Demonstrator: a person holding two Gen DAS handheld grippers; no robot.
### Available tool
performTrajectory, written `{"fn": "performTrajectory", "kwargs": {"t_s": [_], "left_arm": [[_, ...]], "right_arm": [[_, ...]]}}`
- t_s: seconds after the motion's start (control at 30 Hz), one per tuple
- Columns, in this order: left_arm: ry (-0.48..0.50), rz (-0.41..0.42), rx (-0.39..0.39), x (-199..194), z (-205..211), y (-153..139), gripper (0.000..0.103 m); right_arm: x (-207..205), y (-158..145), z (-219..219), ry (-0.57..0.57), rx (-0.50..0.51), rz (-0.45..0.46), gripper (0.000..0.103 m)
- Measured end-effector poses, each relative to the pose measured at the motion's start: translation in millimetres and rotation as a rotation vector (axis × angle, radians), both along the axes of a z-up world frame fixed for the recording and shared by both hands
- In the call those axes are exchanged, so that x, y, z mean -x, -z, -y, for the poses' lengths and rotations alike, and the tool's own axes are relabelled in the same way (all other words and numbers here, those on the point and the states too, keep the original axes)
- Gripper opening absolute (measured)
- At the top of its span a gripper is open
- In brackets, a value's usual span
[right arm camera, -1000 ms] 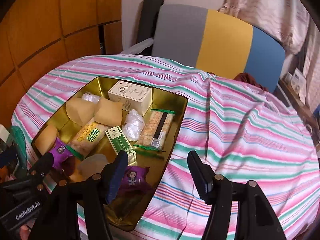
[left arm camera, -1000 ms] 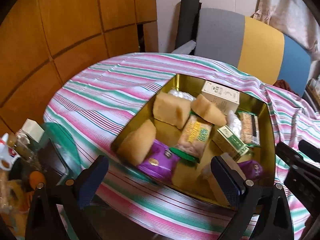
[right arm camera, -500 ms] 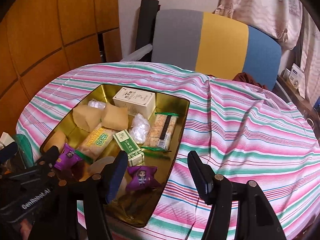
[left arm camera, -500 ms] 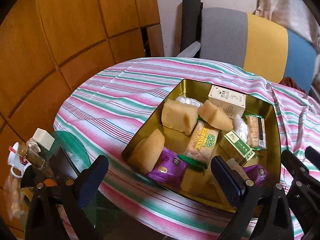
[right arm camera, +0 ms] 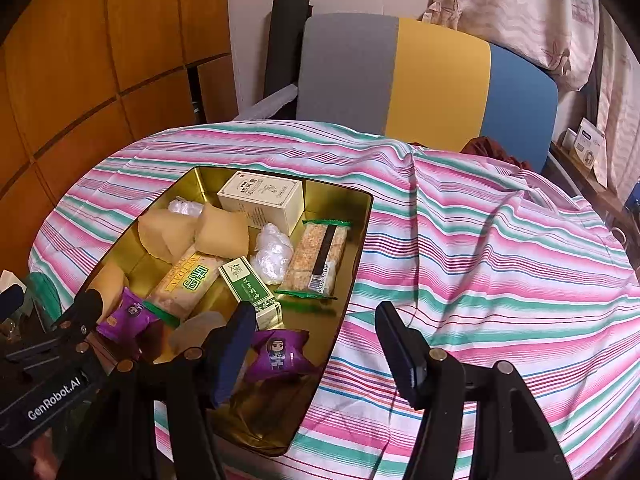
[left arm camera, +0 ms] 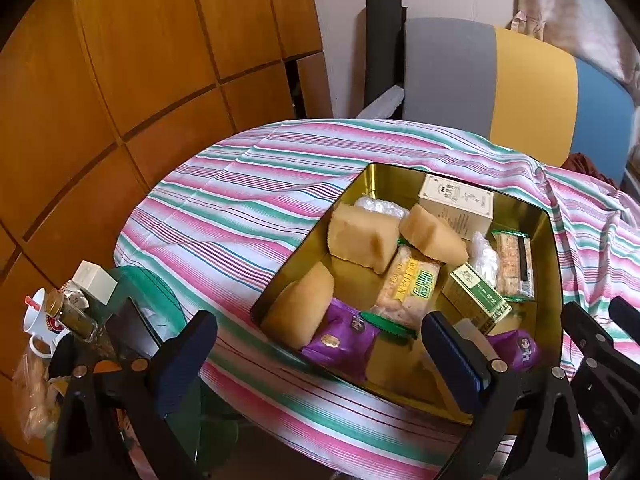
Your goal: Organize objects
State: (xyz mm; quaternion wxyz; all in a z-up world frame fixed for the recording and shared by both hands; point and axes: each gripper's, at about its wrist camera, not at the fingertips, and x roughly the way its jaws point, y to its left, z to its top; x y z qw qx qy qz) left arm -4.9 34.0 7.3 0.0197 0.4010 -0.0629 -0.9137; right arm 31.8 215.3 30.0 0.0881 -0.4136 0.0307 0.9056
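A gold tin tray [left arm camera: 554, 240] [right arm camera: 360, 240] sits on a striped tablecloth [left arm camera: 240, 216] [right arm camera: 500, 248] and holds snacks: a cream box [left arm camera: 456, 204] [right arm camera: 260, 198], tan cakes [left arm camera: 362, 236] [right arm camera: 222, 232], a yellow wafer pack [left arm camera: 408, 286] [right arm camera: 186, 286], a green box [left arm camera: 476, 298] [right arm camera: 250, 288], a cereal bar [left arm camera: 514, 266] [right arm camera: 320, 258] and purple packets [left arm camera: 340, 340] [right arm camera: 280, 354]. My left gripper [left arm camera: 320, 356] is open and empty, held back from the tray's near left edge. My right gripper [right arm camera: 316, 348] is open and empty over the tray's near right corner.
A grey, yellow and blue chair [right arm camera: 420, 80] stands behind the round table. Wooden panels [left arm camera: 120, 80] line the left wall. A side surface at the left holds a cup [left arm camera: 38, 316], a jar [left arm camera: 72, 316] and a small white box [left arm camera: 94, 282]. A shelf with cartons [right arm camera: 588, 148] is at the right.
Both grippers have drawn back and risen from the tray, so more of the table and chair shows. Both stay open and empty. The snacks have not moved.
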Motion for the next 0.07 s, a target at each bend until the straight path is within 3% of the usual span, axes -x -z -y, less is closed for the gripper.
{"fn": "performTrajectory", "kwargs": {"t_s": [0.07], "left_arm": [[0.007, 0.011, -0.006, 0.9, -1.2, 1.5, 0.103]], "right_arm": [[0.2, 0.4, -0.4, 0.0, 0.002, 0.001, 0.063]]}}
